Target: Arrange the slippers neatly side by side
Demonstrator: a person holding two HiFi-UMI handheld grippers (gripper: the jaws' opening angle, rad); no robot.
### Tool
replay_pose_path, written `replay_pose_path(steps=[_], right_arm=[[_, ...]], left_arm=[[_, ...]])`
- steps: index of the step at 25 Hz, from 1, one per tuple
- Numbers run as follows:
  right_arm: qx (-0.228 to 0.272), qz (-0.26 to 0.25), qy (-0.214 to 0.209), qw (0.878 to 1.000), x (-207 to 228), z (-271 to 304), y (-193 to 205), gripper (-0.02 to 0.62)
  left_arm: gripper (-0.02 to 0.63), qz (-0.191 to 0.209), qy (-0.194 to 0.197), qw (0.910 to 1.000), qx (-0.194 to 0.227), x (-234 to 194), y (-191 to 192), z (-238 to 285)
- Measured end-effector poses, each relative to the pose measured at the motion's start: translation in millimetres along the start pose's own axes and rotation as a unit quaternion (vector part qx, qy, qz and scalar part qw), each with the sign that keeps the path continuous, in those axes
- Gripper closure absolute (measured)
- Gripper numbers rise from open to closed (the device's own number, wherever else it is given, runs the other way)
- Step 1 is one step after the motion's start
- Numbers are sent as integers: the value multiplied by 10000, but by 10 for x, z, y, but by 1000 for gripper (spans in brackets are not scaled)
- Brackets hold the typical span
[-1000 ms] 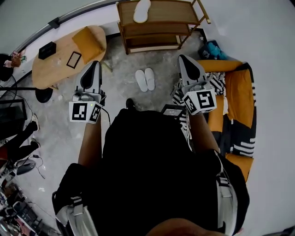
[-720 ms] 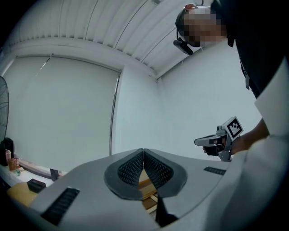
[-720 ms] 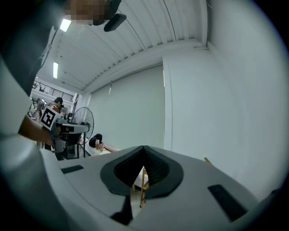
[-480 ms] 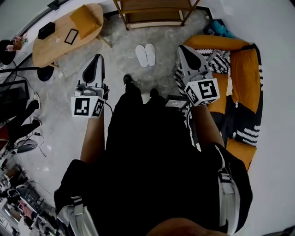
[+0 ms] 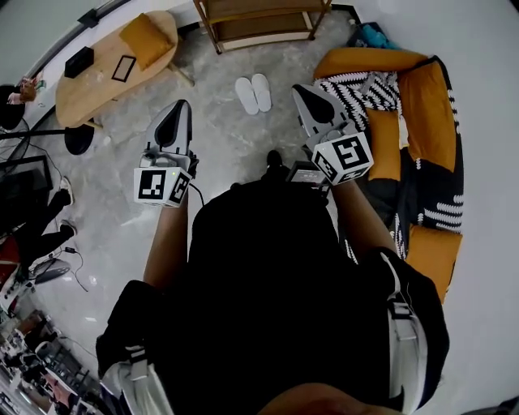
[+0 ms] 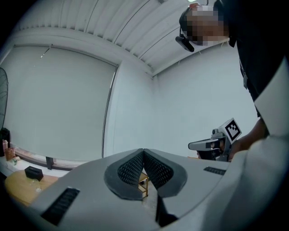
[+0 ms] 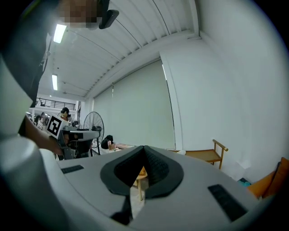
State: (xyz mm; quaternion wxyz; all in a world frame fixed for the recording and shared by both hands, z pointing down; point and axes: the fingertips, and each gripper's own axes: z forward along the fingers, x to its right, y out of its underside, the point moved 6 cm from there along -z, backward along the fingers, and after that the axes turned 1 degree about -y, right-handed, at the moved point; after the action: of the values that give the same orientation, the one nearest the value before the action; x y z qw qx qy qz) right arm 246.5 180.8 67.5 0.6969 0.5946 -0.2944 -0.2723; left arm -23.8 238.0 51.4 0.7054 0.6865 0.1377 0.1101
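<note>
Already the two white slippers [image 5: 253, 94] lie parallel and just beside each other on the grey floor [image 5: 212, 121], at twelve o'clock from the person and short of the wooden shelf [image 5: 259, 20]. Whether their inner edges touch is too small to tell. An orange sofa [image 5: 422, 97] sits at two o'clock and a wooden table [image 5: 101, 77] at ten o'clock.

The left gripper [image 5: 178, 108] and the right gripper [image 5: 297, 89] are held up in front of the body, well apart from the pair, one at eleven o'clock and one at one o'clock. In both gripper views the fingers are pressed together with nothing between them, aimed at the walls rather than the floor.

The pair looks arranged, so the step in hand is probably a final check or a small correction. To do that well, the person would tilt both grippers down toward twelve o'clock, compare the heel ends, and nudge the outer edge of one slipper with closed tips. A grip and lift would risk skewing the neighbour. A light push along the floor should be enough.
</note>
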Motion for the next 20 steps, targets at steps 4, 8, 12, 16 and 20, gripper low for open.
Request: replay_pose_path(steps=[4,8,12,16,20], right_arm=[[44,82,138,9999,-359,-75,20,565],[11,63,114,9999,-802,-7,76,565],[-69,35,54,10000,-1136,-15,157,565],[-87,83,144,9998,-1275,-79,216,565],[83,255,508,9983,-1209,-149,172,565]], left_arm=[[589,140,96,9998,44,-35,-11,-366],[589,86,41,9999,-61,-263,122,-810],[589,-116,-15,9998,-146,-372,264,-1164],[589,48,144,9997,-202,-344,286,-1288],[589,-109,170,9998,-93,-406,198,-1320]])
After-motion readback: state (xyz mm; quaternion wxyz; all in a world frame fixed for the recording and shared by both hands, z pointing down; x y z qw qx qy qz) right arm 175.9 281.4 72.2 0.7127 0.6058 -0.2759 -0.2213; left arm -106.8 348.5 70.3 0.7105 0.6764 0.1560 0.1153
